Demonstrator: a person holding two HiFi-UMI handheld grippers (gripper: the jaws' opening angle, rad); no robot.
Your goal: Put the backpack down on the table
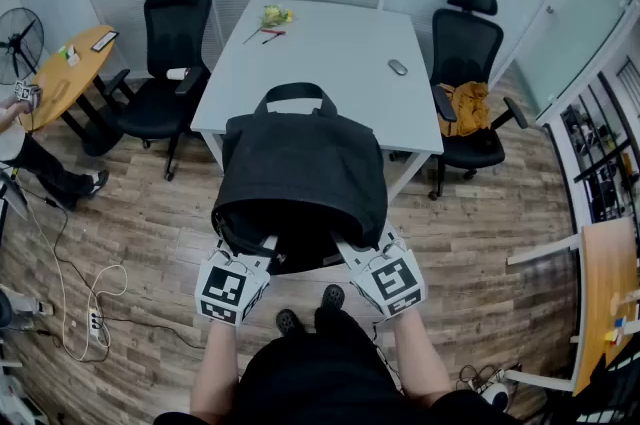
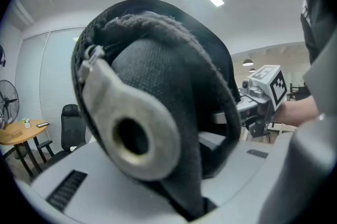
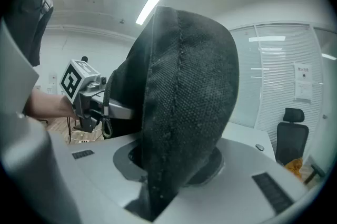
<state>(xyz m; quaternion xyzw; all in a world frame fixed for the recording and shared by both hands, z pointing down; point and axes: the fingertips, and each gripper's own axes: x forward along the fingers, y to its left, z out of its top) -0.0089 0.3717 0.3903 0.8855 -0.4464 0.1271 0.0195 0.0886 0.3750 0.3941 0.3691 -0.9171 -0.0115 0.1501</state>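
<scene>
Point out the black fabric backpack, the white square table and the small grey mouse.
black fabric backpack [image 1: 300,173], head view, middle of its body
white square table [image 1: 330,63], head view, bare middle of top
small grey mouse [image 1: 398,67], head view, its back

**Head view:** taken from above the person, facing forward and steeply down, with the backpack [image 1: 300,178] at centre, the white table [image 1: 330,63] at 12 o'clock, and the left gripper [image 1: 258,253] and right gripper [image 1: 352,251] at 7 and 5 o'clock. **Gripper views:** each camera rides on its own gripper and looks along the jaws, so near the backpack that fabric fills the centre. **Shared field:** all three show the backpack; the opposite gripper sits at 3 o'clock in the left gripper view and at 9 o'clock in the right.
</scene>
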